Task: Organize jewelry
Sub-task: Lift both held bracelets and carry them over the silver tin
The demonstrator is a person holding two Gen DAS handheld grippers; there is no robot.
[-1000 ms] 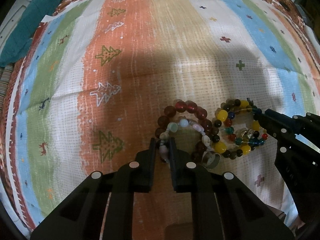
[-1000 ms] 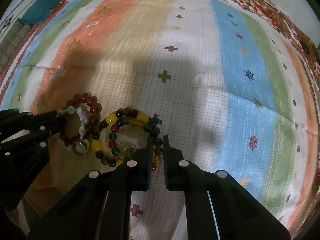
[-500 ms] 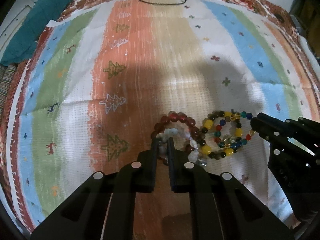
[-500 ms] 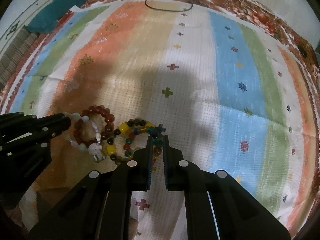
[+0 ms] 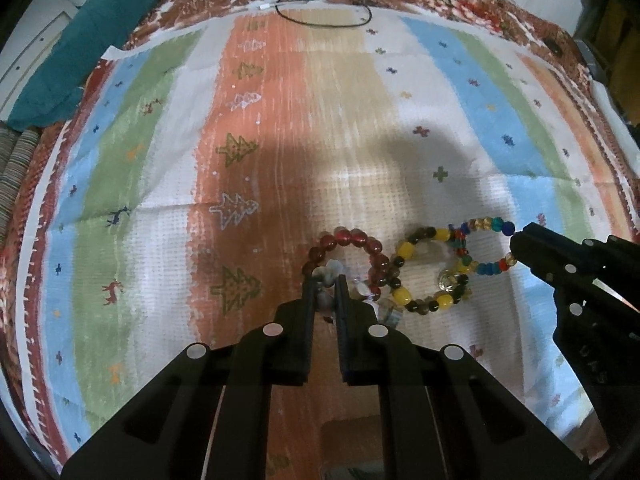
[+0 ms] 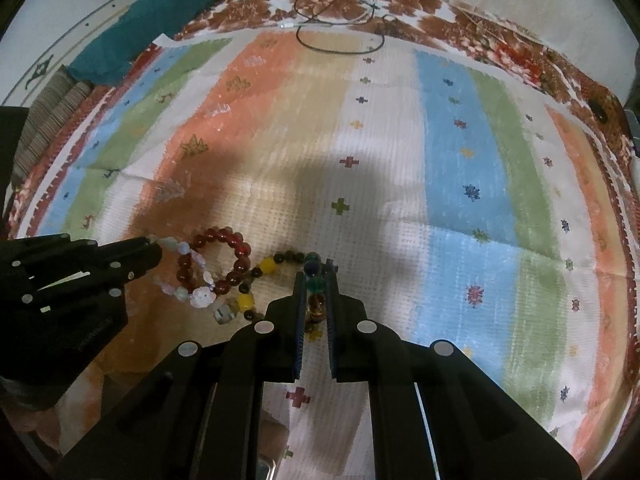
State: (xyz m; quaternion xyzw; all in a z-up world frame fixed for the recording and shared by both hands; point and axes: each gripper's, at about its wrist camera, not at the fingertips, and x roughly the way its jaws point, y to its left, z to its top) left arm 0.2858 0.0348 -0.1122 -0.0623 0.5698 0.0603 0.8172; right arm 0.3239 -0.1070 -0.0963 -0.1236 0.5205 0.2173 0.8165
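My left gripper (image 5: 325, 280) is shut on a pale stone bracelet (image 5: 329, 272) of white and grey-green beads; it also shows in the right wrist view (image 6: 188, 280). A dark red bead bracelet (image 5: 352, 248) lies tangled with it. My right gripper (image 6: 313, 276) is shut on a multicoloured bead bracelet (image 6: 314, 280), seen in the left wrist view (image 5: 472, 248) stretched toward the right gripper (image 5: 516, 248). A yellow and dark bead bracelet (image 5: 416, 280) lies between them. All hang together just above the striped cloth (image 5: 280, 120).
A teal cloth (image 5: 84, 40) lies at the far left corner. A black cable (image 5: 320, 4) loops at the far edge of the cloth. A dark object (image 5: 600, 20) stands past the far right corner.
Both grippers have risen and pulled back with their bracelets. The bead cluster is lifted and drawn out sideways between them; the multicoloured bracelet now stretches toward the right gripper.
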